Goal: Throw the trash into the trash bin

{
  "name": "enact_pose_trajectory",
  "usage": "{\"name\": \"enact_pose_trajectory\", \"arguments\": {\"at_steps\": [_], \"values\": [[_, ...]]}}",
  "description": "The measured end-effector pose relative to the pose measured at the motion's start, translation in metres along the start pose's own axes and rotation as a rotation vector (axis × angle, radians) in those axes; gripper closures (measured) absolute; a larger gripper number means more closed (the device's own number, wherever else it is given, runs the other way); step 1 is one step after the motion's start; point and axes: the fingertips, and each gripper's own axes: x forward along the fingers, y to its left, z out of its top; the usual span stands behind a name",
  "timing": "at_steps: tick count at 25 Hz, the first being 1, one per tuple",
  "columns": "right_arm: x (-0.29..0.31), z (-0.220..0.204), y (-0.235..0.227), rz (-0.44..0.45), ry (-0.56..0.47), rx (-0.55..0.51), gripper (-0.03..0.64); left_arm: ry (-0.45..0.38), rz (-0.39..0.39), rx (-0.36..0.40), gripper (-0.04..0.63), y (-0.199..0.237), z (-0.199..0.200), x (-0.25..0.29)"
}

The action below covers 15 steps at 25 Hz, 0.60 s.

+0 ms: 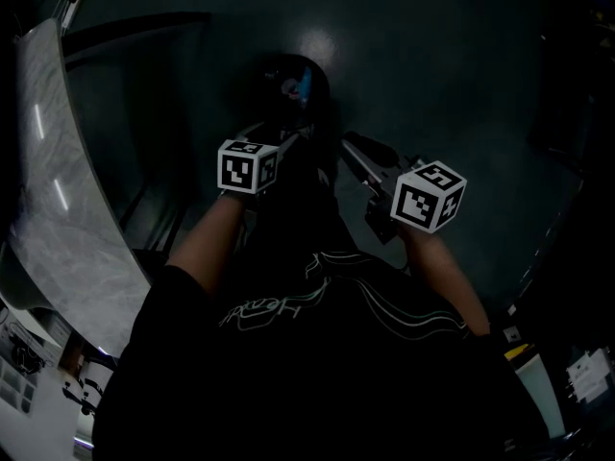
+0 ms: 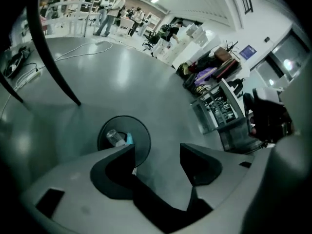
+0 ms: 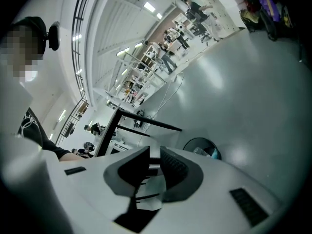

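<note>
A round black trash bin (image 1: 293,86) stands on the dark floor ahead of me. A clear plastic bottle (image 2: 115,137) and a blue piece (image 2: 129,139) lie inside it (image 2: 139,135). My left gripper (image 2: 157,150) hangs over the bin's near side, open wide with nothing between its pads. A tiny white bit (image 2: 134,171) shows at the left jaw's inner edge. My right gripper (image 3: 155,152) is to the right of the bin (image 3: 202,147), shut on a thin white scrap of paper (image 3: 152,185). In the head view both marker cubes, left (image 1: 248,166) and right (image 1: 430,195), sit just before the bin.
A long pale table (image 1: 58,190) runs along my left, its black legs (image 2: 53,57) reaching the floor beyond the bin. A cable (image 2: 73,50) lies on the grey floor. Cluttered shelves (image 2: 219,106) stand to the right, and people stand far back.
</note>
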Motion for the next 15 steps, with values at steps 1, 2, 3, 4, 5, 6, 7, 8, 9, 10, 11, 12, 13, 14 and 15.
{"name": "enact_pose_trajectory", "arguments": {"at_steps": [1, 2, 3, 4, 5, 6, 7, 8, 9, 10, 11, 12, 13, 14, 15], "values": [[-0.002, -0.004, 0.004, -0.001, 0.004, -0.009, 0.526, -0.022, -0.011, -0.006, 0.322, -0.005, 0.001, -0.008], [-0.005, -0.006, 0.008, -0.003, 0.007, -0.019, 0.525, -0.047, -0.02, -0.008, 0.322, -0.011, 0.003, -0.017], [-0.009, -0.007, 0.012, -0.003, 0.009, -0.032, 0.525, -0.074, -0.03, -0.011, 0.322, -0.018, 0.006, -0.025], [-0.013, -0.005, 0.014, -0.001, 0.009, -0.047, 0.525, -0.108, -0.041, -0.014, 0.322, -0.026, 0.01, -0.034], [-0.017, -0.002, 0.018, 0.009, 0.006, -0.061, 0.525, -0.147, -0.053, -0.016, 0.322, -0.034, 0.015, -0.042], [-0.022, 0.0, 0.024, 0.026, 0.002, -0.068, 0.525, -0.188, -0.063, -0.018, 0.322, -0.042, 0.019, -0.053], [-0.028, 0.001, 0.032, 0.046, -0.002, -0.073, 0.525, -0.226, -0.072, -0.018, 0.322, -0.051, 0.02, -0.065], [-0.034, 0.001, 0.041, 0.065, -0.002, -0.085, 0.525, -0.261, -0.081, -0.018, 0.322, -0.061, 0.021, -0.078], [-0.042, 0.0, 0.051, 0.079, -0.001, -0.107, 0.525, -0.295, -0.092, -0.016, 0.322, -0.073, 0.021, -0.093], [-0.05, -0.001, 0.062, 0.092, 0.0, -0.134, 0.525, -0.329, -0.107, -0.012, 0.323, -0.086, 0.022, -0.109], [-0.059, -0.001, 0.073, 0.106, -0.002, -0.16, 0.525, -0.364, -0.129, -0.009, 0.324, -0.102, 0.023, -0.126], [-0.068, 0.0, 0.086, 0.122, -0.009, -0.184, 0.525, -0.402, -0.161, -0.006, 0.326, -0.118, 0.024, -0.144], [-0.076, 0.002, 0.1, 0.14, -0.019, -0.208, 0.525, -0.44, -0.195, -0.003, 0.332, -0.136, 0.025, -0.164], [-0.084, 0.004, 0.115, 0.159, -0.032, -0.233, 0.525, -0.48, -0.222, 0.008, 0.336, -0.151, 0.027, -0.184], [-0.091, 0.007, 0.13, 0.178, -0.046, -0.26, 0.525, -0.518, -0.234, 0.026, 0.339, -0.164, 0.028, -0.204]]}}
